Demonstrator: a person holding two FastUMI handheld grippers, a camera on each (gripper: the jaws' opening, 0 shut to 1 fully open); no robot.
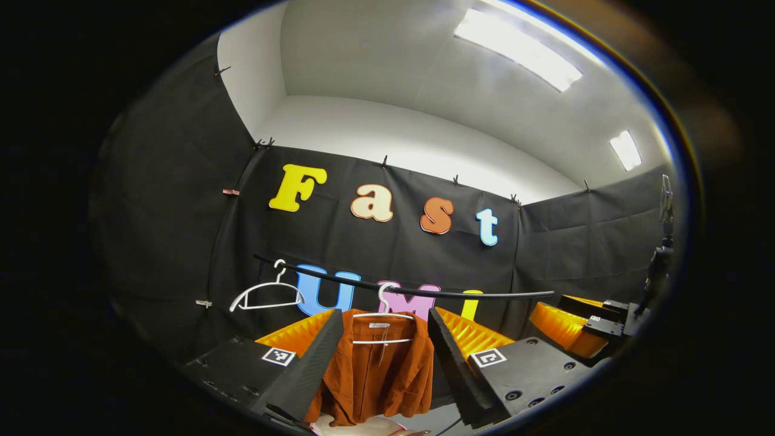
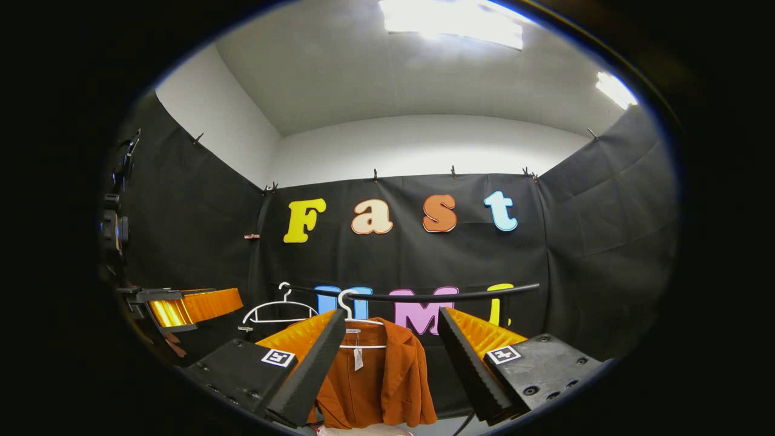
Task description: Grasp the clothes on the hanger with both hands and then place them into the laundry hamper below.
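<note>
Item: rust-orange corduroy jacket (image 1: pixel 372 369) on white wire hanger (image 1: pixel 382 315), ahead of your parted left gripper (image 1: pixel 384 363) and right gripper (image 2: pixel 387 369). Soft, light; pinch each shoulder.

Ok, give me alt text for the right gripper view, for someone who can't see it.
A rust-orange jacket hangs on a white hanger from a black rail, framed between the right gripper's open fingers. An empty white hanger hangs to its left, and the left gripper shows at the far left edge.
</note>
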